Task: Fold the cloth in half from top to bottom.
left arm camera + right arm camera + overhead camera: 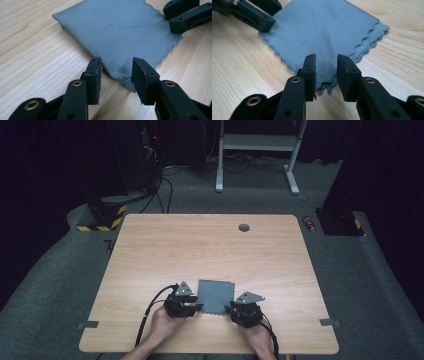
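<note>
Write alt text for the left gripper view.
A folded grey cloth lies on a light wooden table, its near corner between the two black jaws of the left claw, which stand apart without pressing it. The right claw rests at the cloth's far scalloped corner, top right.

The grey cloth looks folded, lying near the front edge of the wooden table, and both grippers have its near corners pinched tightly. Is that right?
Not quite: neither gripper is pinching. The left gripper and the right gripper each stand open with a near corner of the grey cloth between the jaws, as the two gripper views show. The cloth is folded and lies near the front edge of the wooden table.
</note>
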`<action>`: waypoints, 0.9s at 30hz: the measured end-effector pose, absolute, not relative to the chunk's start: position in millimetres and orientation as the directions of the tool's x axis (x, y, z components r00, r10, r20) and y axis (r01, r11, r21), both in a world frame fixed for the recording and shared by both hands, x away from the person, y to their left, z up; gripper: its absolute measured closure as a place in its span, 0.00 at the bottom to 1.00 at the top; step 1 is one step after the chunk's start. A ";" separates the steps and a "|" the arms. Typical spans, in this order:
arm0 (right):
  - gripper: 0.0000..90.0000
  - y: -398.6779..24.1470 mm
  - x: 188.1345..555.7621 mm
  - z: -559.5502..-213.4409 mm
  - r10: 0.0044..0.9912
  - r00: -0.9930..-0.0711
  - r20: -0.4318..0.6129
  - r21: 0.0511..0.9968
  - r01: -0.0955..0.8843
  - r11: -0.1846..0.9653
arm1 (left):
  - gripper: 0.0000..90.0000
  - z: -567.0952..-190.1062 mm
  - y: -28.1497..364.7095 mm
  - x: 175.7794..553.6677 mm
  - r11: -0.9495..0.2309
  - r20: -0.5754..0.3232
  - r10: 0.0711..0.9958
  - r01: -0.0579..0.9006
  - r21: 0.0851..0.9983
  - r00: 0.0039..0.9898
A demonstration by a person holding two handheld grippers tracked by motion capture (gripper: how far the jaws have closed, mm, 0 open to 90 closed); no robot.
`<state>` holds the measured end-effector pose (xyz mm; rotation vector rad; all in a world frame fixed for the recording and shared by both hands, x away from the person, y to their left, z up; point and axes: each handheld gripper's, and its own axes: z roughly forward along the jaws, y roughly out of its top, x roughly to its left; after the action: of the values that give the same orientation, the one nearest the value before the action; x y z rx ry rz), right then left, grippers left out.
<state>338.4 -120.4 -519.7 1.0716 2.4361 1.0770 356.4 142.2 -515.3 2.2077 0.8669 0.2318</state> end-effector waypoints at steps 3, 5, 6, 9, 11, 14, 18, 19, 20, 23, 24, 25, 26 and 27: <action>0.73 -121.9 335.8 -519.4 0.722 -0.690 0.046 0.724 0.521 0.452 | 0.65 -514.7 148.2 351.8 -0.497 -0.096 0.645 0.512 0.700 0.758; 0.73 -123.6 334.9 -518.3 0.726 -0.686 0.051 0.724 0.526 0.446 | 0.64 -512.3 152.6 350.7 -0.486 -0.102 0.648 0.513 0.707 0.755; 0.74 -124.6 335.3 -516.8 0.727 -0.684 0.056 0.729 0.525 0.438 | 0.63 -510.8 153.7 350.4 -0.480 -0.103 0.652 0.514 0.711 0.752; 0.79 -126.0 339.5 -511.4 0.735 -0.675 0.069 0.745 0.525 0.412 | 0.62 -503.0 154.6 355.8 -0.466 -0.090 0.661 0.502 0.729 0.745; 0.86 -125.6 346.7 -507.7 0.729 -0.680 0.077 0.750 0.522 0.407 | 0.61 -499.9 151.6 362.0 -0.467 -0.077 0.664 0.493 0.734 0.744; 0.90 -121.6 361.3 -504.9 0.741 -0.667 0.082 0.751 0.530 0.394 | 0.59 -498.5 141.5 376.2 -0.469 -0.069 0.669 0.492 0.734 0.740; 0.90 -113.3 383.8 -503.8 0.761 -0.643 0.090 0.753 0.544 0.370 | 0.59 -501.2 123.1 390.7 -0.506 -0.009 0.669 0.465 0.726 0.743; 0.90 -110.6 388.2 -503.5 0.768 -0.633 0.099 0.752 0.553 0.359 | 0.59 -503.1 117.5 393.7 -0.520 0.006 0.668 0.461 0.719 0.744; 0.89 -107.4 393.9 -503.4 0.770 -0.631 0.099 0.753 0.553 0.356 | 0.59 -504.3 115.2 395.8 -0.527 0.012 0.667 0.460 0.715 0.745; 0.88 -100.5 404.1 -504.7 0.775 -0.624 0.101 0.750 0.559 0.353 | 0.59 -509.9 111.8 402.2 -0.520 0.001 0.678 0.479 0.707 0.735; 0.88 -98.8 407.5 -506.1 0.776 -0.623 0.102 0.748 0.562 0.353 | 0.59 -511.6 112.6 403.7 -0.519 -0.003 0.680 0.485 0.704 0.733; 0.88 -97.6 410.1 -507.7 0.780 -0.618 0.101 0.743 0.568 0.354 | 0.59 -513.4 114.0 404.9 -0.520 -0.007 0.680 0.490 0.699 0.733; 0.88 -97.1 412.2 -509.5 0.784 -0.613 0.099 0.737 0.575 0.356 | 0.59 -514.7 116.1 405.1 -0.513 -0.019 0.678 0.491 0.704 0.735; 0.87 -97.9 413.9 -511.5 0.788 -0.609 0.094 0.727 0.582 0.363 | 0.59 -514.9 118.4 404.8 -0.510 -0.021 0.680 0.493 0.705 0.733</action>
<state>413.9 -97.9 -511.5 1.2177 2.3565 1.0885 404.8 118.4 -514.9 2.2158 0.8806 0.3365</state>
